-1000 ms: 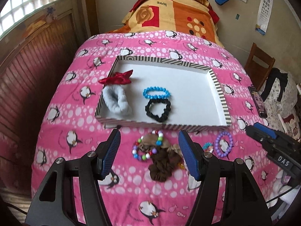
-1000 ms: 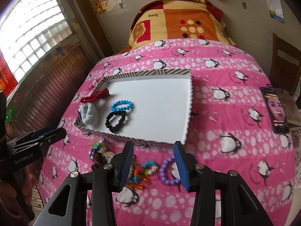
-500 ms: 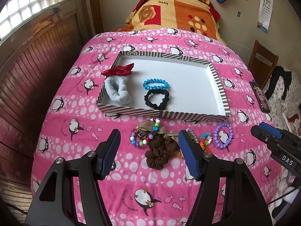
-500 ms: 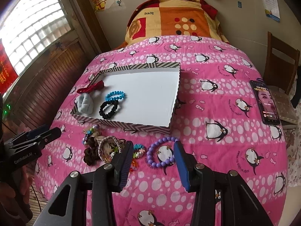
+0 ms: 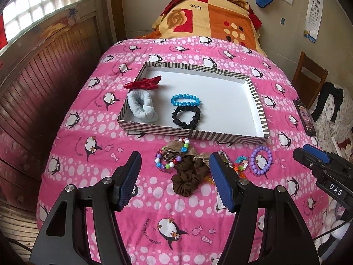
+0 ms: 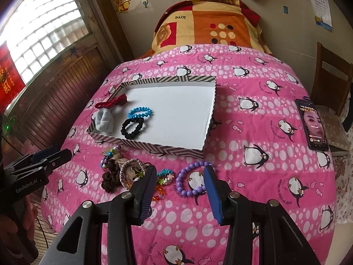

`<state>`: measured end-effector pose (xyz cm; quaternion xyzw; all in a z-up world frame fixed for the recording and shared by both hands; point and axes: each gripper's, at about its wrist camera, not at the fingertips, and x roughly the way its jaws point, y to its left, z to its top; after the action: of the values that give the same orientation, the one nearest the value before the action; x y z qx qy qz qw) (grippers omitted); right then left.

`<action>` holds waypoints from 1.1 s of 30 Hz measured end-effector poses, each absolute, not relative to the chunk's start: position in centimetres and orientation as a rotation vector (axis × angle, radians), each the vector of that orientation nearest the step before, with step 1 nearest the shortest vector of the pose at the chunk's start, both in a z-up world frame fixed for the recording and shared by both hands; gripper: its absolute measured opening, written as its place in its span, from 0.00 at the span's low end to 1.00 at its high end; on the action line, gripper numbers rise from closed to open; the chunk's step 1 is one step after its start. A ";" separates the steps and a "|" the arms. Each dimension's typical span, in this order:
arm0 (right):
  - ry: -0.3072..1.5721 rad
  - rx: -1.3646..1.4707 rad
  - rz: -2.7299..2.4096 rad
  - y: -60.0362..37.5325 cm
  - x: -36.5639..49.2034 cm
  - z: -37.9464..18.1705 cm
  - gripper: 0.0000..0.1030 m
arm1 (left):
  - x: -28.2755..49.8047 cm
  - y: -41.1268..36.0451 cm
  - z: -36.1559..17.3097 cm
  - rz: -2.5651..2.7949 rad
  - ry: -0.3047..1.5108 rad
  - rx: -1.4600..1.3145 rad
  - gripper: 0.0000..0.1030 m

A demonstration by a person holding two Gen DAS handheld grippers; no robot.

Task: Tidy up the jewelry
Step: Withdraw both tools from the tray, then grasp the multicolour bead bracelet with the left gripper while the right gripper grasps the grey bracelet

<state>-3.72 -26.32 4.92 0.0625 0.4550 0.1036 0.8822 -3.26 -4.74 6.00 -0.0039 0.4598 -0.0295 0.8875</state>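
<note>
A striped-edged white tray (image 5: 256, 101) (image 6: 208, 123) lies on the pink bed. In it are a red bow (image 5: 143, 83), a pale blue scrunchie (image 5: 142, 107), a blue bead bracelet (image 5: 185, 100) and a black scrunchie (image 5: 186, 117). In front of the tray lie a multicolour bead bracelet (image 5: 168, 158), a brown scrunchie (image 5: 187, 176), a small colourful bracelet (image 6: 164, 176) and a purple bead bracelet (image 5: 261, 160) (image 6: 190, 178). My left gripper (image 5: 173, 172) is open above the brown scrunchie. My right gripper (image 6: 179, 186) is open above the purple bracelet.
A phone (image 6: 312, 123) lies on the bed at the right. A folded orange blanket (image 5: 207, 17) sits at the head of the bed. A wooden chair (image 5: 308, 77) stands at the right and a wood-panelled wall (image 5: 44, 77) at the left.
Both grippers have pulled back and up from the bed, so the loose pile and tray sit farther off. Both stay open and empty. Nothing on the bed has moved.
</note>
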 end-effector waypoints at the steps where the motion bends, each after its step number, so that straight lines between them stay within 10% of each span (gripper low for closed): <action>1: 0.948 0.130 0.217 -26.3 -3.7 4.9 0.41 | -3.3 -4.7 6.0 -0.060 0.956 -0.008 0.62; 33: 1.045 0.106 0.431 -22.2 -1.1 -0.6 0.40 | -1.3 -0.5 -1.1 -0.106 1.171 -0.164 0.62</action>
<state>-1.12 -22.22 -0.57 0.0502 0.4948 0.2040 0.8432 -1.30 -0.53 -1.05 -0.0771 0.5517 -0.0498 0.8290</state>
